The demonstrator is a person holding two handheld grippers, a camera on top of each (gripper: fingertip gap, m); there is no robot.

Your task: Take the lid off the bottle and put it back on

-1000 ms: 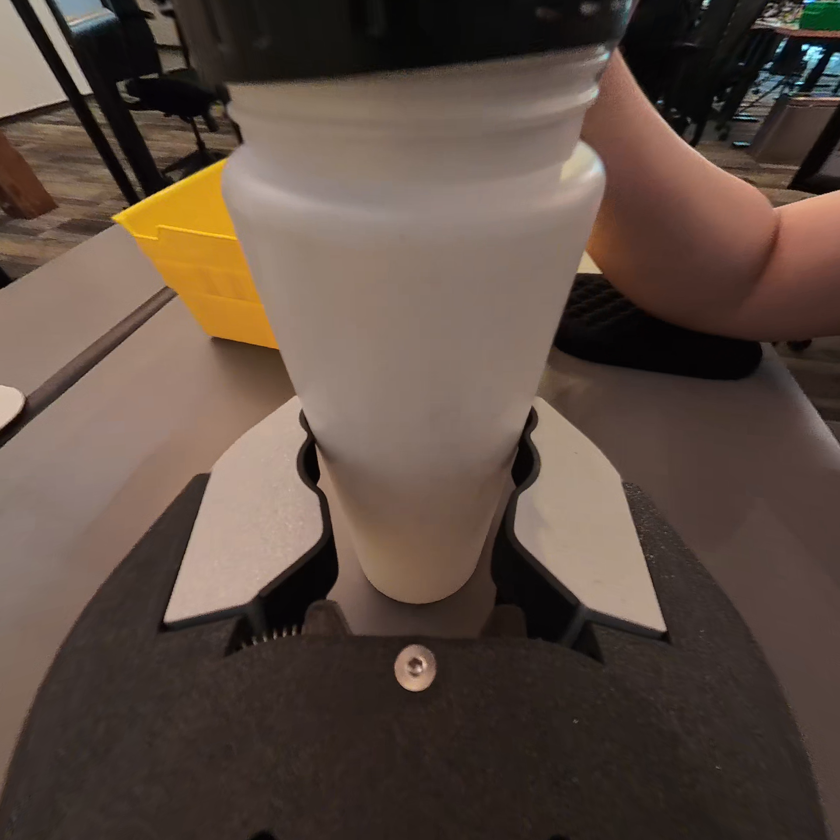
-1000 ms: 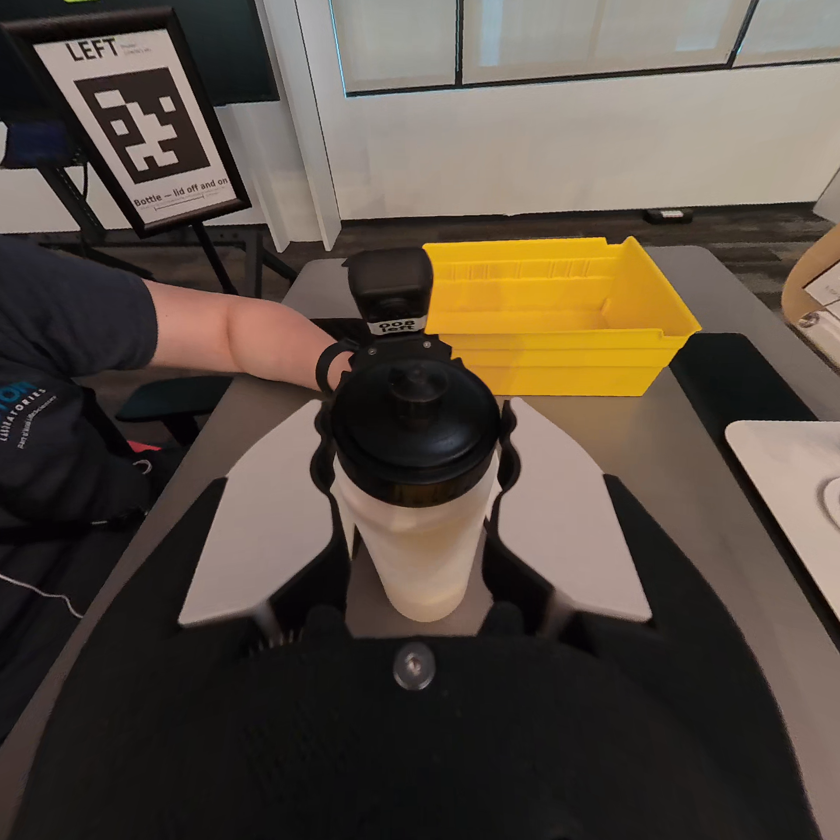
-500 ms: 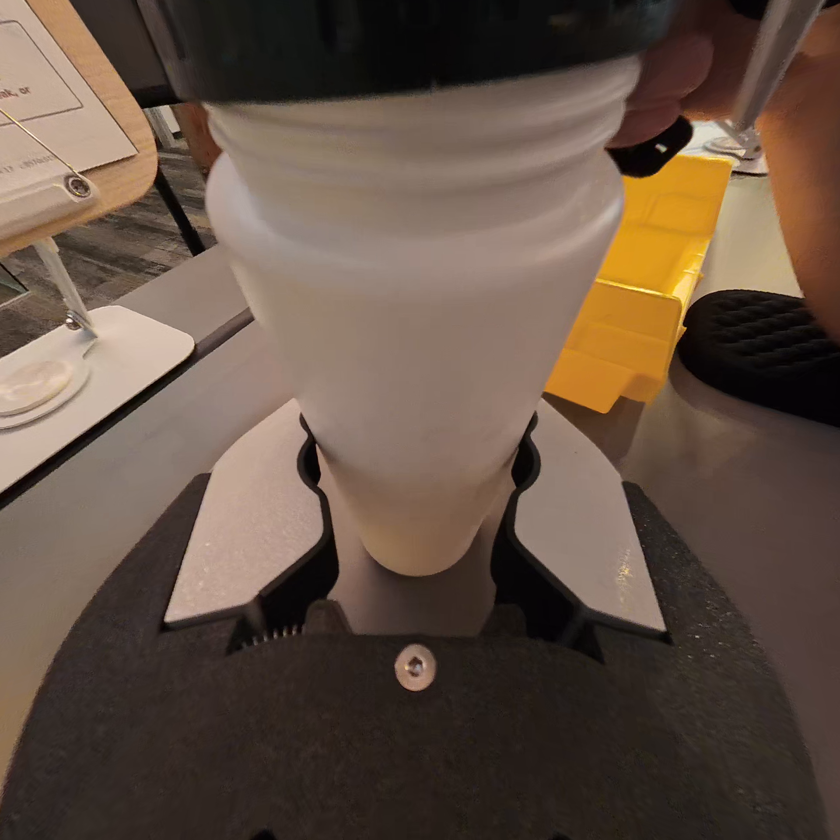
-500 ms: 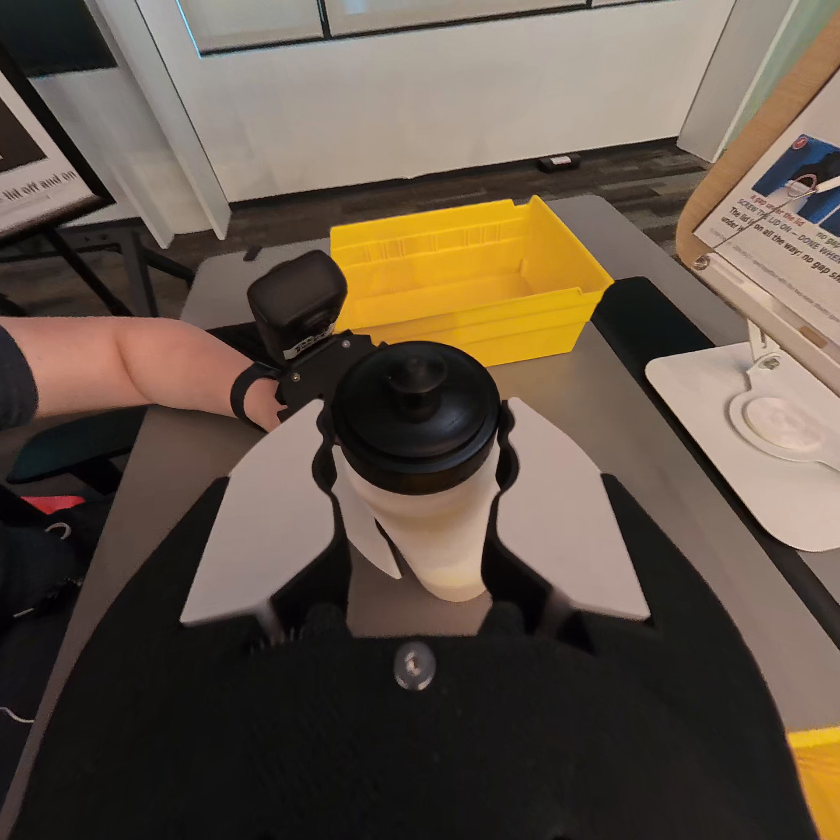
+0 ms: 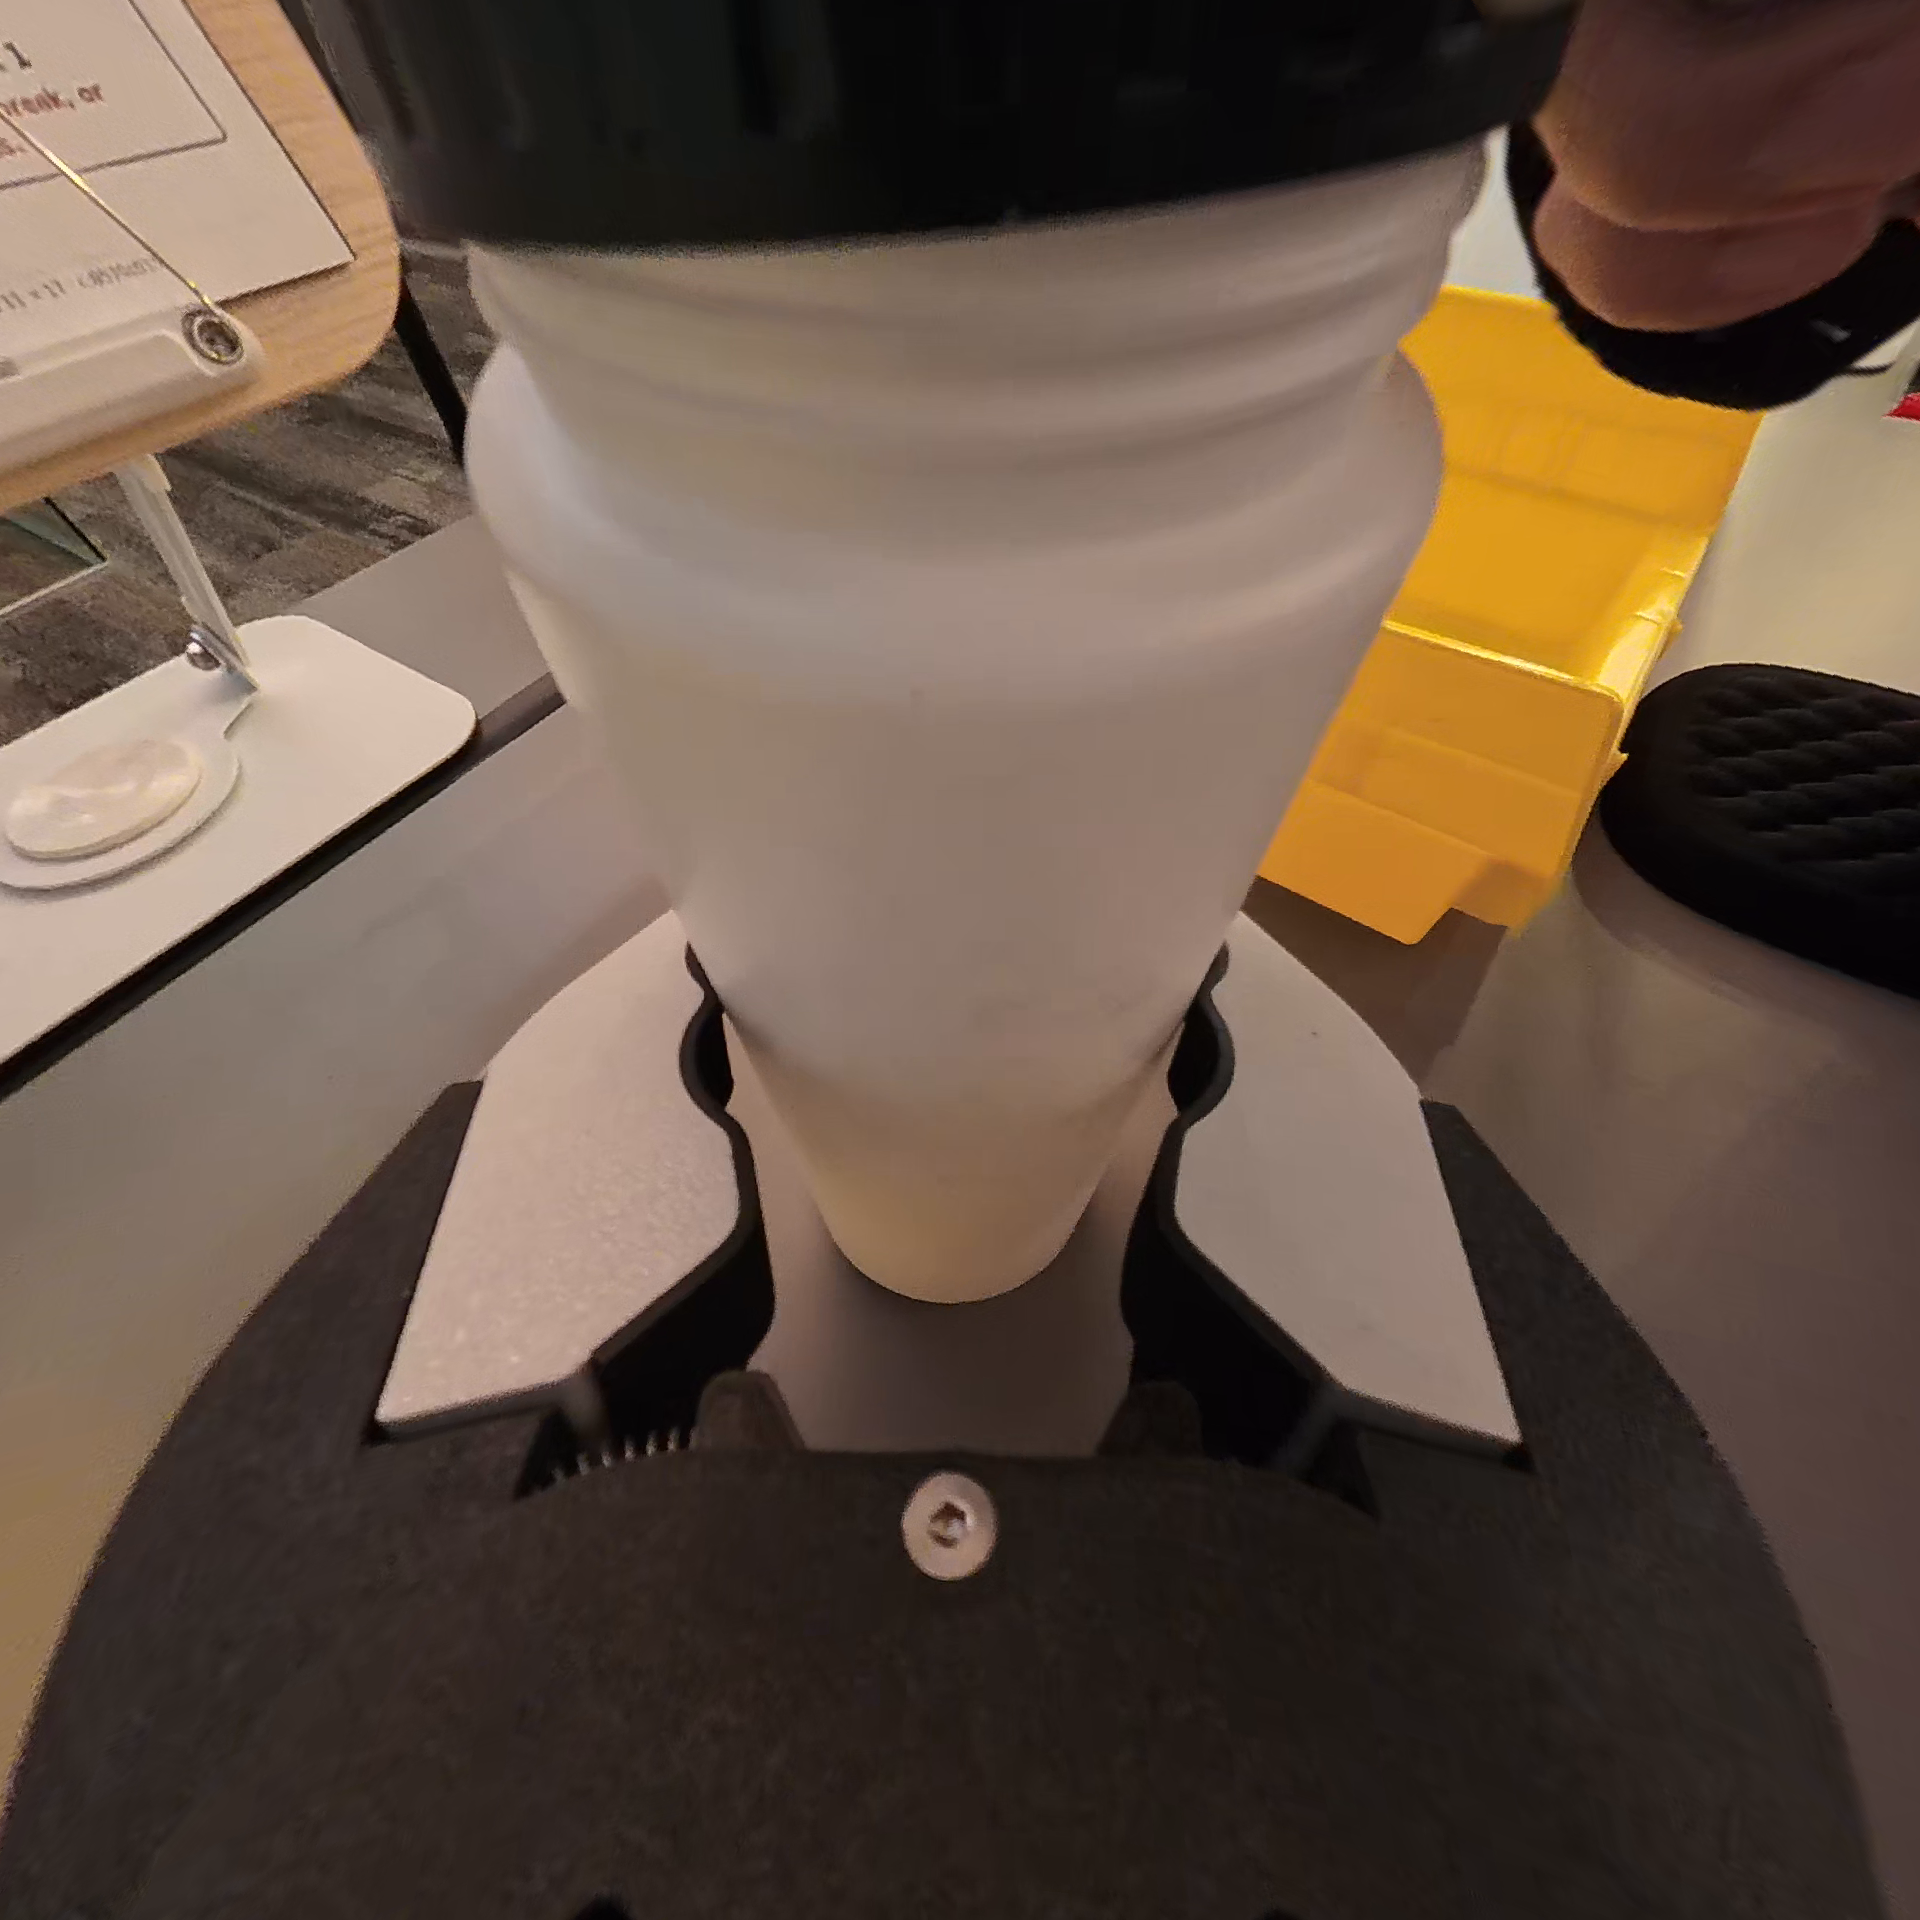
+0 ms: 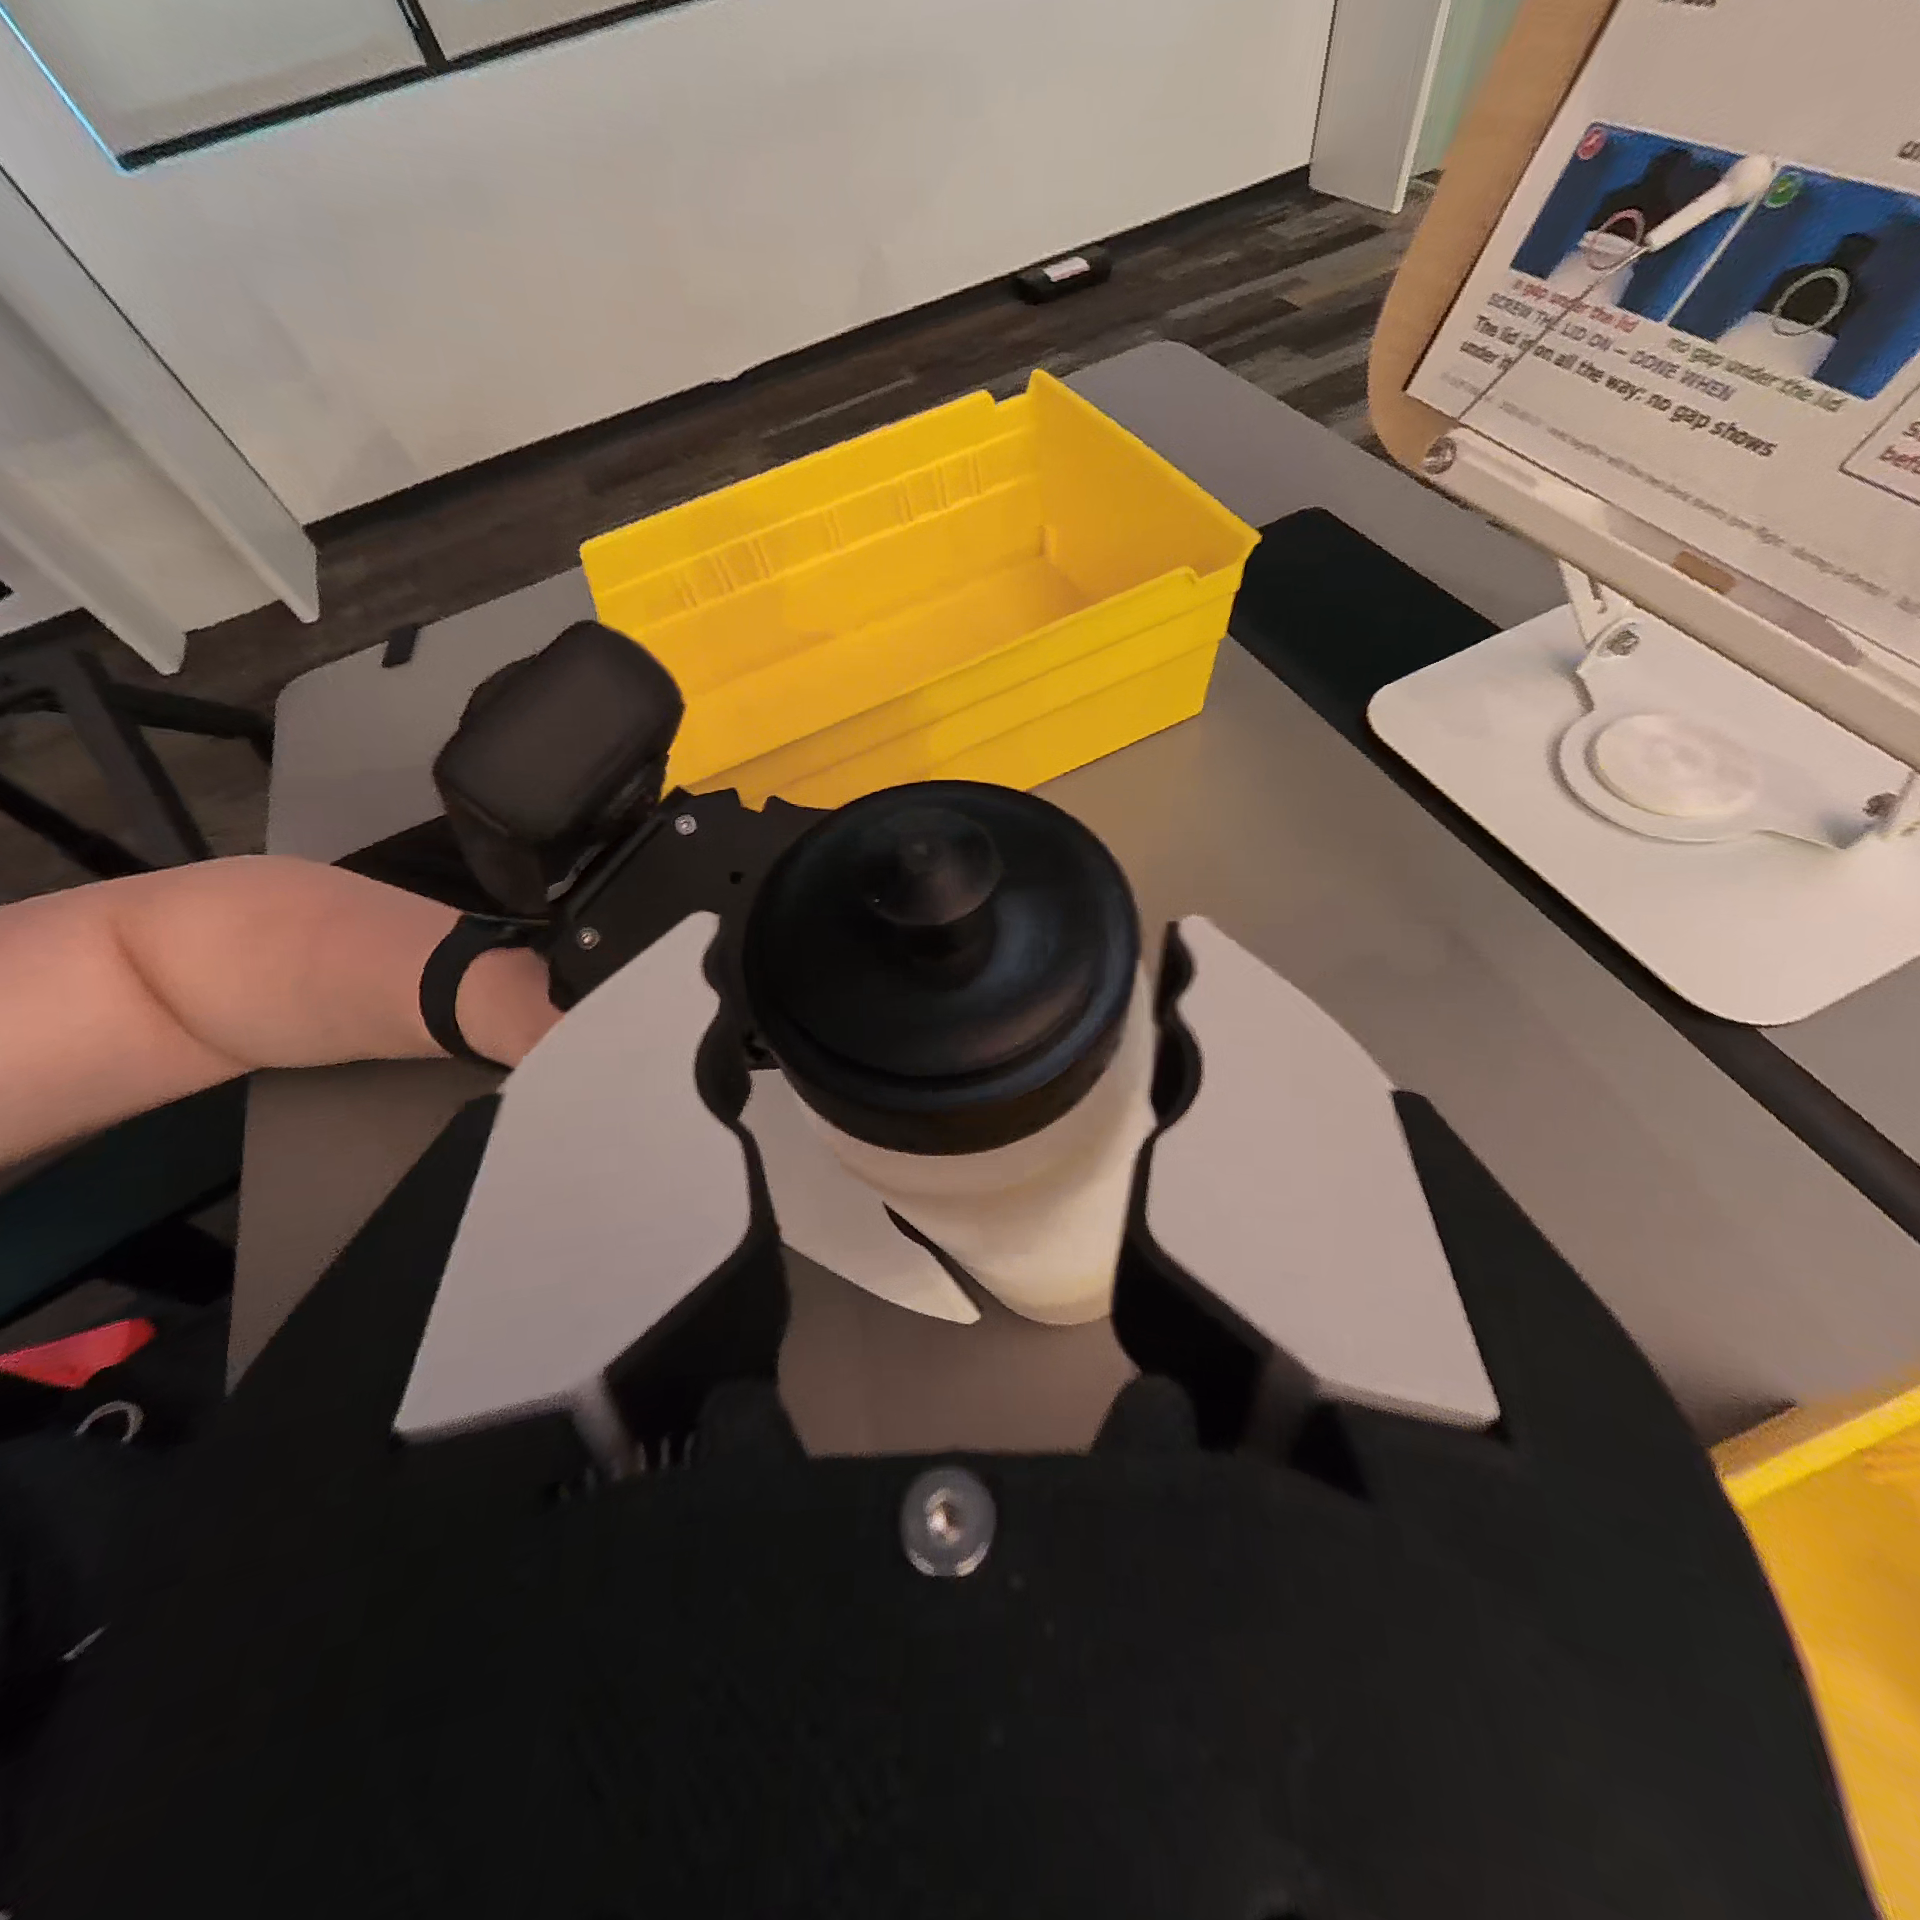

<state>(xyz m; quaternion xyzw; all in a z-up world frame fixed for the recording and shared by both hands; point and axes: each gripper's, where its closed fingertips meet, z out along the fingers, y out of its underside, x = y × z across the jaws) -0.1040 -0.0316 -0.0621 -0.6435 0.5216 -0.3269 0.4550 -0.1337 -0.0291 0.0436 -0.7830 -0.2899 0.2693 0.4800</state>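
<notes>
Two tools are seen, each with pale grey matte fingers lined with scalloped black pads. The left tool (image 5: 951, 1049) is clamped on the lower body of the bottle (image 5: 956, 665), a smooth, translucent white plastic vessel that stands upright on the bench (image 5: 260, 1091). Screw threads are exposed on its neck beneath the black lid (image 6: 940, 961), a round cap with a pull spout on top. The right tool (image 6: 945, 997) is held around the lid from above; contact on its right side cannot be made out, so its grip cannot be told. A person's hand (image 6: 239, 987) is seen behind the left tool. Beyond the bottle, a yellow ribbed plastic bin (image 6: 914, 613) rests on the smooth grey bench, with a black textured pad (image 5: 1777, 800) beside it. To one side, a wooden board with a printed instruction sheet (image 6: 1704, 301) is carried on a white stand (image 6: 1621, 821).
</notes>
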